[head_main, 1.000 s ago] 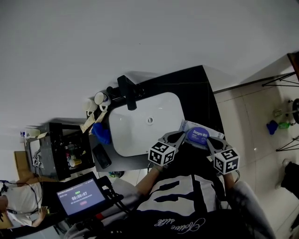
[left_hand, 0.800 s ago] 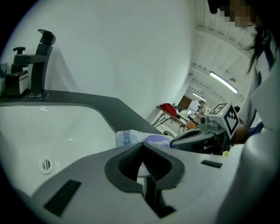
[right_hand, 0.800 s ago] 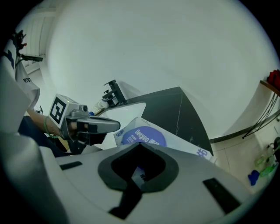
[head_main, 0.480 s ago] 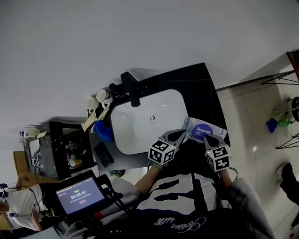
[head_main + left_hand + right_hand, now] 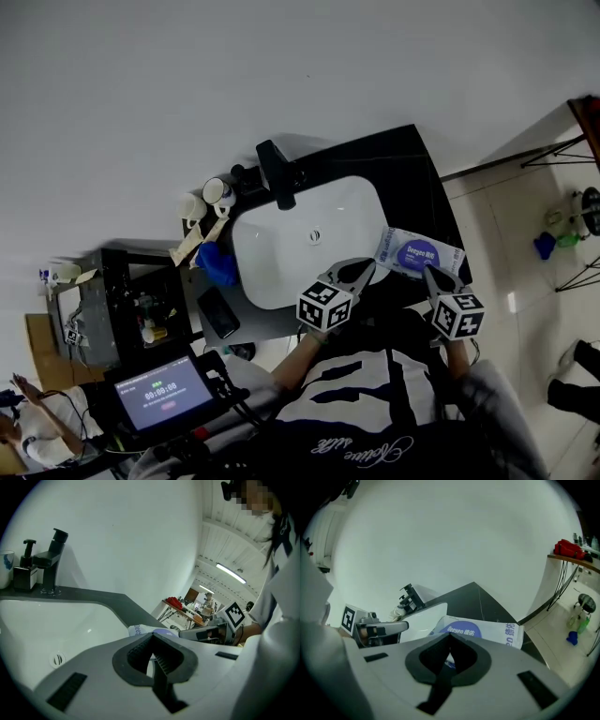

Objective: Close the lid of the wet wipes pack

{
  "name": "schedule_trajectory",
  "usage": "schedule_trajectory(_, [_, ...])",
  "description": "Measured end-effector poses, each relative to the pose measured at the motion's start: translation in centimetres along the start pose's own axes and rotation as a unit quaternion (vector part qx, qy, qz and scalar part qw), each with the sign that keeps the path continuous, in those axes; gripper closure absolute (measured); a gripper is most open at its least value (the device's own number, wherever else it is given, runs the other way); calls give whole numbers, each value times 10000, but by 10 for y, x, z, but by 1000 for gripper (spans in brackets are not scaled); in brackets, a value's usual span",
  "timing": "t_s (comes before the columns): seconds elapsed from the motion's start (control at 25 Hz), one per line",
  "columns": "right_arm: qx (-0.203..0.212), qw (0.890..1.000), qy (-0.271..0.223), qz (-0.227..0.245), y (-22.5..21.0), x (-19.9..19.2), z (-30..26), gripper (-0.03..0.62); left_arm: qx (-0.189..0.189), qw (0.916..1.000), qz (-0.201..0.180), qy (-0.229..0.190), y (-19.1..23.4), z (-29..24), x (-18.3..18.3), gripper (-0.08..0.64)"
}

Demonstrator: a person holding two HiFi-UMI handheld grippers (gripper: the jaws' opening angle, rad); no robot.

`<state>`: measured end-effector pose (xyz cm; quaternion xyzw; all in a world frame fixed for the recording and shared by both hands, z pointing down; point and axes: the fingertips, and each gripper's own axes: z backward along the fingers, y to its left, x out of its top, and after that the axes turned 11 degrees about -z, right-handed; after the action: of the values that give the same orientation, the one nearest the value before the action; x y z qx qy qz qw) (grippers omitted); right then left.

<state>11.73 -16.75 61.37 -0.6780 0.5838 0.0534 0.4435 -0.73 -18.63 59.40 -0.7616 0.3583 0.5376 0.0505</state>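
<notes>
Finds the wet wipes pack (image 5: 419, 255) flat on the dark worktop (image 5: 403, 178) right of the basin (image 5: 281, 253), long axis crosswise, just ahead of the right tool (image 5: 431, 275), jaws pinched together on nothing, the left tool (image 5: 366, 267), likewise closed and empty, farther off.

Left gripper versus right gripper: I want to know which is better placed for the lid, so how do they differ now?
The left gripper lies over the front corner of the sink, its tips short of the wet wipes pack; the right gripper reaches the pack's near edge. The left gripper angles rightward, the right gripper leftward, so they converge on the pack. Both have their jaws together and hold nothing.
</notes>
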Motion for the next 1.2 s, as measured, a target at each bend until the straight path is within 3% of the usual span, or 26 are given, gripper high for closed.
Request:
schedule_trajectory(0.2, [49, 9985, -545, -100, 25, -5, 6, 594, -237, 9979, -138, -593, -5, 20, 22, 560])
schedule_trajectory(0.36, [-27, 9955, -942, -125, 58, -10, 32, 594, -538, 9944, -487, -768, -31, 47, 40, 560])
schedule_trajectory(0.52, [-107, 9926, -1207, -110, 91, -24, 64, 594, -879, 9900, -590, -937, -64, 81, 51, 560])
schedule_trajectory(0.96, [-411, 9889, -1422, -143, 116, -84, 106, 594, -1287, 9872, -556, -762, -96, 115, 16, 560])
schedule_trajectory(1.2, [-563, 9872, -1481, -153, 116, -78, 127, 594, -1498, 9847, -396, -798, -123, 116, 19, 559])
